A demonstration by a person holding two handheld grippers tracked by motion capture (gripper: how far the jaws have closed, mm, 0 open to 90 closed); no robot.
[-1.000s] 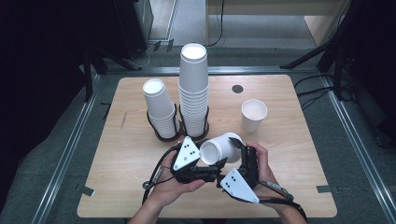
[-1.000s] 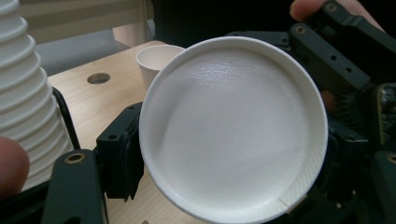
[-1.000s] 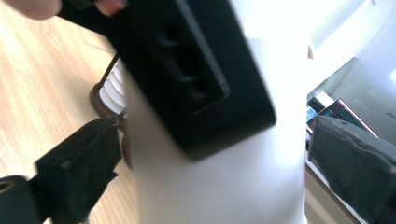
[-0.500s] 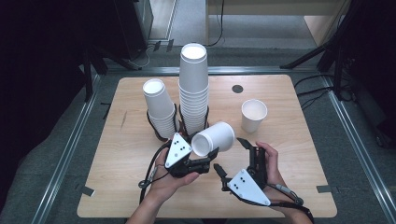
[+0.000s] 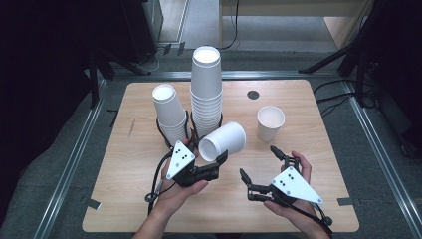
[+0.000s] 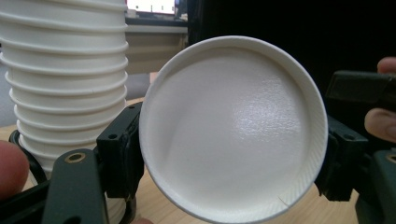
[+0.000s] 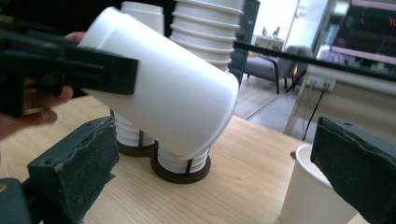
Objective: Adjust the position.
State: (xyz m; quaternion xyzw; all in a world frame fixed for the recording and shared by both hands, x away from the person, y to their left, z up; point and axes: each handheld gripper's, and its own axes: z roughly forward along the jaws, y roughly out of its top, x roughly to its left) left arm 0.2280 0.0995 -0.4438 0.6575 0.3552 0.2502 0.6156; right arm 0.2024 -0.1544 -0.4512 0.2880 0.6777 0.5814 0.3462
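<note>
My left tongs (image 5: 219, 160) are clenched on a white paper cup (image 5: 222, 142), squeezing it by the rim on both sides. The cup lies on its side in the air, above the bench and just in front of the two stacks. Its long line runs from near me, low and left, up and away to the right. Its open mouth faces back at me and its closed bottom points away toward the far right. In the left gripper view I look straight into the round mouth (image 6: 232, 126).

My right tongs (image 5: 259, 169) are released, with the jaws wide apart and nothing in them. They sit to the right of the held cup and apart from it.

The light wooden bench (image 5: 144, 199) has a tall stack of white paper cups (image 5: 206, 89) in a dark round holder, and a shorter stack of white paper cups (image 5: 169, 114) beside it on the left. A single white paper cup standing upright (image 5: 270, 123) is off to the right. A small dark round spot (image 5: 253, 94) is on the bench farther back; I think it is a hole, but it is too small to tell.

The room around is dark, with a grey floor (image 5: 378, 144).
</note>
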